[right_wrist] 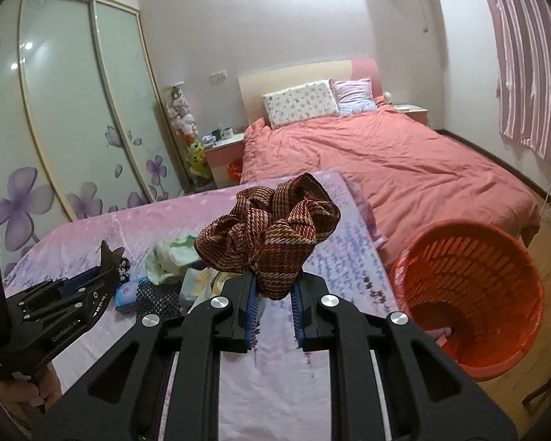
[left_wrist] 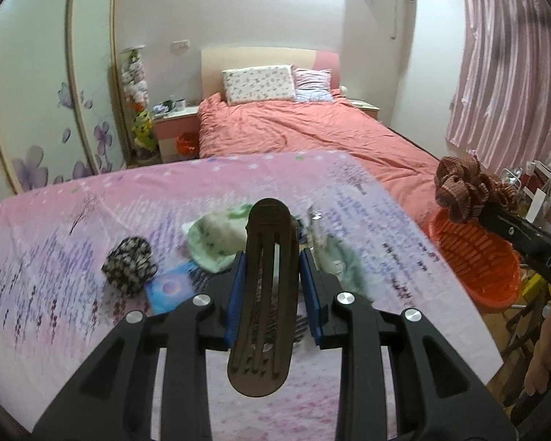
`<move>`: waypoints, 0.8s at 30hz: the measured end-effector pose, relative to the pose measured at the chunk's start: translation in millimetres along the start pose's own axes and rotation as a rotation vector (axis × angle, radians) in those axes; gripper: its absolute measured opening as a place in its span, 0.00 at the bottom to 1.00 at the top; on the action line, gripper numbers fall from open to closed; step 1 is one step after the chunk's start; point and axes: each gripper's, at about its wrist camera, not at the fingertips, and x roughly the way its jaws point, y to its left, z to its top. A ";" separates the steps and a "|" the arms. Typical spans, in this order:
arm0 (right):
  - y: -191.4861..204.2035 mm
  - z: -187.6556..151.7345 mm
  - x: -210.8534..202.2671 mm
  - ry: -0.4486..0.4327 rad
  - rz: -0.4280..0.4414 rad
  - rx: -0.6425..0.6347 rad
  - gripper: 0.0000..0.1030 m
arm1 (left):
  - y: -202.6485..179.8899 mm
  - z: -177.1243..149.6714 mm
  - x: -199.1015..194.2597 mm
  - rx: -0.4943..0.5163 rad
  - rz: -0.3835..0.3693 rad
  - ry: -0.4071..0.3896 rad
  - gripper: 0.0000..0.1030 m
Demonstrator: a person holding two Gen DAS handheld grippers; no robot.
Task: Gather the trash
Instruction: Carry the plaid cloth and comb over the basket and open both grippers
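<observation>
**Both grippers loaded over the pink table**

Clamping a brown slotted insole (left_wrist: pixel 262 294), the left gripper (left_wrist: pixel 272 286) has its blue pads (left_wrist: pixel 237 294) pressed against both sides of it; the insole runs lengthwise between the jaws, its rounded toe pointing to 12 o'clock over the clutter. The right gripper (right_wrist: pixel 273 296) pinches the lower end of a bunched brown woven cloth (right_wrist: pixel 272 235), which stands up above the jaws in loose folds. From the left wrist view the same cloth (left_wrist: pixel 459 191) hangs at 3 o'clock, above the orange basket (left_wrist: pixel 496 286).

That basket (right_wrist: pixel 525 316) sits on the wooden floor just off the table's right edge, at about 4 o'clock of the right gripper — something pale lies at its bottom, too small to tell.

Below the grippers, a pink and lilac flowered cover (left_wrist: pixel 73 228) spreads over the table. On it lie a black-and-white patterned bundle (left_wrist: pixel 130 264) at 10 o'clock of the left gripper, a pale green cloth (left_wrist: pixel 213 239) at 11 o'clock, and a blue card (left_wrist: pixel 169 290) just beside the bundle — part of the pile is hidden behind the insole.

Beyond the table is a bed with a salmon quilt (left_wrist: pixel 312 128) and two pillows (left_wrist: pixel 259 82). At 9 o'clock stands a wardrobe with purple flowers (left_wrist: pixel 29 169); pink curtains (left_wrist: pixel 503 73) hang at 2 o'clock.
</observation>
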 end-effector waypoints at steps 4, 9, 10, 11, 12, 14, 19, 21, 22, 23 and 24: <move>-14.7 0.5 -7.7 -0.018 -0.030 0.017 0.16 | -18.8 9.3 -0.6 0.021 -0.031 -0.005 0.29; -38.2 -2.0 -14.6 -0.035 -0.075 0.041 0.16 | -52.1 17.3 1.8 0.060 -0.082 -0.005 0.29; -44.3 -2.6 -15.7 -0.037 -0.084 0.050 0.16 | -56.3 18.1 3.5 0.065 -0.092 -0.004 0.29; -51.3 -3.0 -16.5 -0.037 -0.093 0.061 0.16 | -61.8 19.5 5.2 0.070 -0.105 -0.002 0.29; -58.7 -3.5 -17.1 -0.038 -0.103 0.072 0.16 | -70.9 21.3 7.0 0.077 -0.122 -0.001 0.29; -69.4 -4.2 -17.6 -0.039 -0.117 0.090 0.16 | -81.2 23.0 9.2 0.086 -0.144 0.001 0.29; -96.3 -8.9 -18.5 -0.047 -0.165 0.133 0.16 | -118.1 25.8 18.2 0.125 -0.215 0.000 0.29; -105.9 -11.8 -18.3 -0.048 -0.184 0.146 0.16 | -131.9 25.9 22.7 0.140 -0.239 0.003 0.29; -111.5 -13.1 -17.6 -0.048 -0.196 0.153 0.16 | -139.1 25.5 25.3 0.148 -0.251 0.006 0.29; -117.1 -14.5 -17.1 -0.048 -0.207 0.159 0.16 | -145.0 25.9 27.7 0.154 -0.263 0.008 0.29; -123.0 -15.9 -15.4 -0.045 -0.218 0.167 0.16 | -154.2 25.8 31.8 0.163 -0.279 0.012 0.29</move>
